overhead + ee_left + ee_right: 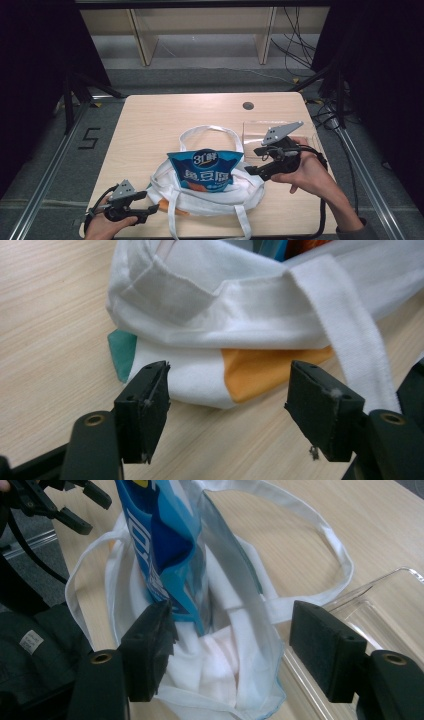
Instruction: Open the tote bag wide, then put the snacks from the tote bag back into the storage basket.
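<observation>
A white cloth tote bag lies on the wooden table, its handles spread out. A blue snack packet stands upright in the bag's mouth. My left gripper sits low at the bag's left corner. In the left gripper view its jaws stand open just short of the bag, with an orange patch between them but untouched. My right gripper hovers to the right of the packet. Its jaws stand open above the bag's opening, empty, beside the packet.
A clear plastic tray rests on the table behind my right gripper and lies close at hand in the right gripper view. A round cable hole is in the far tabletop. Wooden shelving stands beyond the table.
</observation>
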`<state>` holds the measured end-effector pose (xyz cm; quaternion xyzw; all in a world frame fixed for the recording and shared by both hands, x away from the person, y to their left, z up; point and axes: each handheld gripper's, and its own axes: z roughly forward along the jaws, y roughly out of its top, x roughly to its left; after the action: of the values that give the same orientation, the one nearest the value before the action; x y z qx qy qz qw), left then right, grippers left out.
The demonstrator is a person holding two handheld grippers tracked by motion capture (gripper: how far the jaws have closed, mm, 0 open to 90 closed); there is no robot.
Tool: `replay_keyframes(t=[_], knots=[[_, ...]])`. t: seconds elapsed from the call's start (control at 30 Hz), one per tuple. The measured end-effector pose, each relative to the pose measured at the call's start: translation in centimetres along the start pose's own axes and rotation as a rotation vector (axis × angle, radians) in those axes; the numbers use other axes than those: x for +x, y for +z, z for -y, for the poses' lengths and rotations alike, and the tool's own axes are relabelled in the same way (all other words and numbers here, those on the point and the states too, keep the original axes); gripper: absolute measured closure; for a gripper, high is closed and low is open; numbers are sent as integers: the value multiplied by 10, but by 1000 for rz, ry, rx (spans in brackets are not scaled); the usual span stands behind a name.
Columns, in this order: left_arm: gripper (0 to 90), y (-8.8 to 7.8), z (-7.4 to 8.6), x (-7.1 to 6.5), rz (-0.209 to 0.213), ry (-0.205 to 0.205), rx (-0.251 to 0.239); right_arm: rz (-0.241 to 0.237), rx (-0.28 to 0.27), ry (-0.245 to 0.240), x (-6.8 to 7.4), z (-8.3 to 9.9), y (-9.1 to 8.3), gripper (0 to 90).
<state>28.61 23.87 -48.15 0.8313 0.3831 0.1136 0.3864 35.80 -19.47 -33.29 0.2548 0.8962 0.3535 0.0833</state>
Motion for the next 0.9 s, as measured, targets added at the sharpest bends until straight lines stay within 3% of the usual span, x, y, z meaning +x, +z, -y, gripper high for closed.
replay_keyframes(t=[0.03,0.1,0.13,0.2,0.23,0.27,0.37,0.43,0.5,0.63,0.67,0.7,0.73,0.77,0.8,0.83,0.9], knots=[[317,0,1,-1,-5,-9,9,-1,22,1,1,-2,-3,338],[310,1,1,-2,-21,-2,3,-2,2,-7,1,-4,-4,334],[310,2,2,-4,-27,-17,3,-9,-1,-11,1,-6,-5,333],[303,3,4,-6,-14,4,21,-8,-4,-30,2,-10,-7,333],[306,5,5,-7,-10,-6,7,-14,16,-51,3,-14,-9,332],[305,6,5,-8,-8,-23,2,-7,22,-42,5,-15,-9,332],[298,5,6,-7,-25,21,29,-9,29,-44,8,-20,-8,326],[293,4,8,-9,-16,3,32,-11,25,-39,9,-24,-7,324],[292,6,8,-10,-14,-11,1,-14,21,-60,9,-28,-7,322],[288,4,7,-9,-20,12,24,-38,15,-56,10,-34,-8,318],[288,5,7,-10,-19,13,3,-26,24,-65,10,-36,-9,316],[288,4,7,-9,-27,4,22,-33,33,-55,12,-37,-11,316],[288,4,7,-9,-25,5,24,-33,14,-89,11,-39,-11,316],[288,5,8,-9,-16,6,15,-32,12,-93,12,-41,-11,315],[288,2,8,-7,-28,34,41,-35,13,-98,13,-44,-13,313],[288,2,8,-8,-16,27,30,-39,13,-79,15,-46,-14,311],[288,1,8,-7,-14,29,40,-42,14,-110,17,-50,-14,307]])
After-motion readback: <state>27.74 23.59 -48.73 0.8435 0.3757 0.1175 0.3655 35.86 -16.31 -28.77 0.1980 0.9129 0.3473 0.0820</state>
